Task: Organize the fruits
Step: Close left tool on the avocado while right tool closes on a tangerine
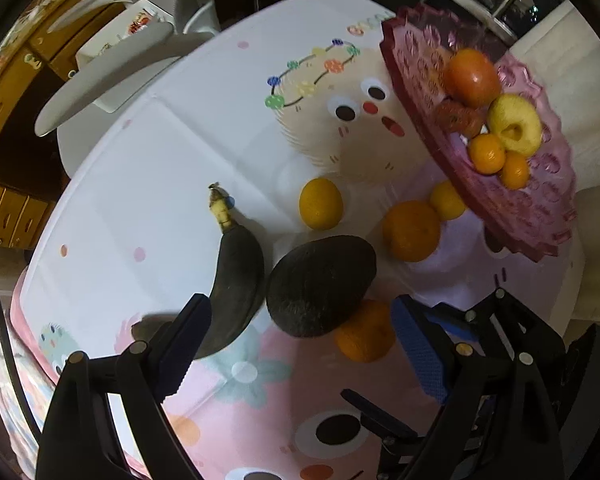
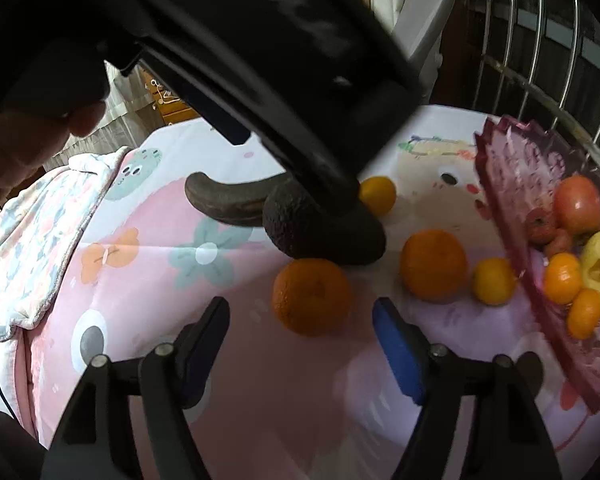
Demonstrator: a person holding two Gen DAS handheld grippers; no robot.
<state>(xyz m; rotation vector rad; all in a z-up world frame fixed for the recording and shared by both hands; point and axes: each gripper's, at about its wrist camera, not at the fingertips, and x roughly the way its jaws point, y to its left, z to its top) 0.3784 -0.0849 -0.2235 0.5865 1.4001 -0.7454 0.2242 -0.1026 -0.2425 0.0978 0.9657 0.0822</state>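
Observation:
On the cartoon tablecloth lie a blackened banana (image 1: 236, 280) and a dark avocado (image 1: 320, 284) side by side. My left gripper (image 1: 300, 304) hangs open over both, pads touching neither. Its black body (image 2: 284, 92) covers part of the avocado (image 2: 300, 228) in the right wrist view. An orange (image 2: 312, 296) sits just ahead of my right gripper (image 2: 300, 304), whose fingers stand open on either side without contact. More oranges (image 1: 411, 230) (image 1: 321, 203) lie nearby. The raised pink plate (image 1: 412, 52) holds a red fruit (image 1: 473, 76), a yellow apple (image 1: 516, 124) and small tangerines.
A white chair (image 1: 112, 76) and wooden cabinets (image 1: 4, 208) stand beyond the table's far left edge. Metal bars (image 2: 540, 40) rise behind the plate. A patterned blanket (image 2: 40, 232) hangs at the left side. A person's hand (image 2: 16, 148) holds the left gripper.

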